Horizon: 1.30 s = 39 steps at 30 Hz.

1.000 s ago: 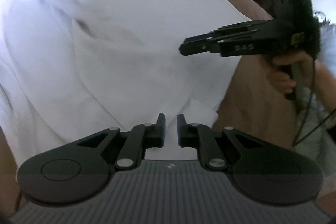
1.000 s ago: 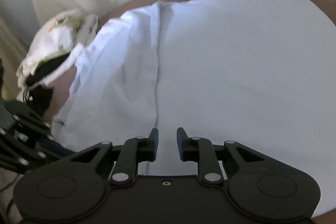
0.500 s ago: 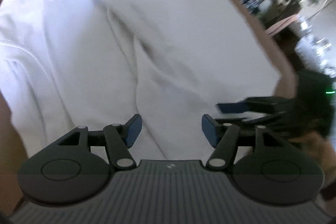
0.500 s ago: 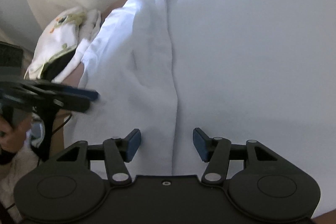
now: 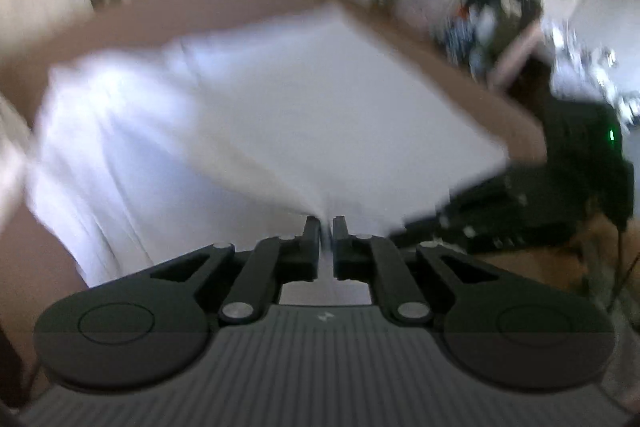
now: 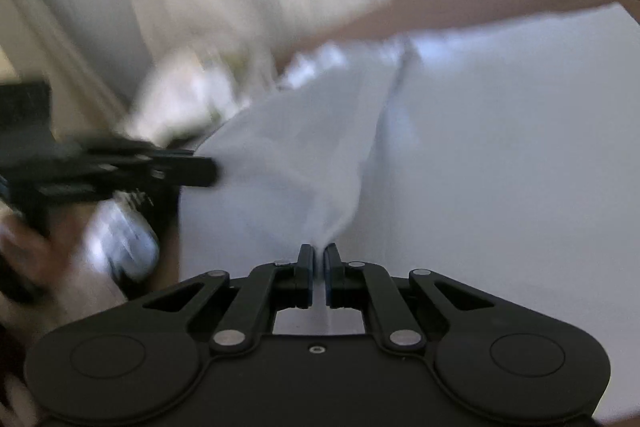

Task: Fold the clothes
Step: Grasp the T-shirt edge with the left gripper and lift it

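Pinching the near edge of the white garment (image 5: 280, 131) spread over the brown table (image 5: 120, 27), the left gripper (image 5: 326, 227) and right gripper (image 6: 317, 254) each clamp thin cloth that could slip free if the 2 lift unevenly.

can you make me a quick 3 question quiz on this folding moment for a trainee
1. True or false: the left gripper is shut on the white garment.
2. Multiple choice: the right gripper is A) open above the cloth, B) shut on a pinch of the cloth, C) holding a hanger.
3. Fill in: the garment lies on a ____ coloured surface.

Key: 1 true; 2 B; 3 brown.
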### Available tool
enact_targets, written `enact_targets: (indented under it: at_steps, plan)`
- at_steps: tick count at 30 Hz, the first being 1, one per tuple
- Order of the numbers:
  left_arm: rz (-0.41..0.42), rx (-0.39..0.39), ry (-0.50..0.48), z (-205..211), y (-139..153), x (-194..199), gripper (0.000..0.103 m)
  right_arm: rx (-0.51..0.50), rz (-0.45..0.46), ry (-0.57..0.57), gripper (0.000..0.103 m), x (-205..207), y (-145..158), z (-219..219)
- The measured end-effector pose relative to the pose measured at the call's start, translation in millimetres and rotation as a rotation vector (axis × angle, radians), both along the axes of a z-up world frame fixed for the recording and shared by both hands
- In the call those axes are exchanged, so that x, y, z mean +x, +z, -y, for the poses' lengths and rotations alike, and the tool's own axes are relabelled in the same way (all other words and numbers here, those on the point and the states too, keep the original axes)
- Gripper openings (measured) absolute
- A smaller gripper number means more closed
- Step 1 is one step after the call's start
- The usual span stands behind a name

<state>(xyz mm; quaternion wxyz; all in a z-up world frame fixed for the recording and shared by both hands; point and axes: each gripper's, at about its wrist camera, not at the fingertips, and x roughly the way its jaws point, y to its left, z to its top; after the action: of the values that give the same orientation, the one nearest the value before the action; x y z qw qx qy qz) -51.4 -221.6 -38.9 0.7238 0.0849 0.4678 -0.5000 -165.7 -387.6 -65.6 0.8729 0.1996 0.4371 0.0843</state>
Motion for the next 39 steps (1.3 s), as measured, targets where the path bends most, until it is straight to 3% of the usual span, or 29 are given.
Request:
enact_targets:
  at_steps: [2,4,5,6,7,8,11,14,16,18,20,24,29,31,32,33,34,37,39]
  plan:
    - [-0.114,0.113,-0.005,9,-31,10,0.019,-0.082,-0.139,0.011,0.013,6,-24,-5]
    - [-0.169,0.130,0.045,2,-40,27,0.019,-0.081,-0.167,-0.014,0.015,11,-34,-3]
    - [-0.183,0.107,0.073,-4,-37,36,0.023,-0.065,-0.154,-0.030,0.017,13,-34,-1]
    - [-0.191,0.059,0.104,-12,-30,46,0.036,-0.042,-0.126,-0.050,0.027,15,-29,4]
    - [-0.184,-0.004,0.137,-23,-20,56,0.043,-0.028,-0.096,-0.058,0.039,18,-23,8]
    - [-0.176,-0.065,0.170,-35,-11,64,0.052,-0.027,-0.063,-0.053,0.041,22,-15,13]
    - [-0.108,-0.123,0.257,-56,-1,102,0.053,-0.040,0.026,-0.027,0.048,45,8,31]
    - [-0.023,-0.120,0.376,-51,-7,156,0.053,0.007,0.047,-0.033,0.051,93,17,61]
    - [0.024,-0.070,0.450,-47,-21,201,0.053,0.079,0.038,-0.065,0.051,136,8,82]
    - [0.002,-0.040,0.484,-35,-41,242,0.053,0.152,0.021,-0.120,0.051,183,-6,103]
    - [-0.096,-0.080,0.528,-22,-65,272,0.053,0.217,-0.004,-0.176,0.051,221,-23,118]
    - [-0.178,-0.159,0.602,-20,-105,298,0.045,0.320,-0.022,-0.243,0.051,279,-53,128]
    - [-0.203,-0.244,0.573,-6,-143,303,0.045,0.347,-0.053,-0.254,0.054,323,-82,130]
    - [-0.183,-0.254,0.562,-3,-146,311,0.011,0.380,-0.050,-0.263,0.055,330,-88,132]
    - [-0.168,-0.257,0.558,-1,-145,315,0.002,0.398,-0.032,-0.270,0.054,336,-90,130]
    - [-0.143,-0.263,0.558,-5,-135,316,0.002,0.377,0.000,-0.268,0.044,341,-87,126]
    - [-0.115,-0.271,0.558,-8,-125,317,0.002,0.315,0.040,-0.255,0.009,345,-80,122]
    - [0.029,-0.300,0.540,-7,-93,318,0.001,0.157,0.158,-0.223,0.009,354,-56,113]
    - [0.105,-0.293,0.557,-10,-80,324,0.002,0.103,0.181,-0.211,0.008,358,-49,109]
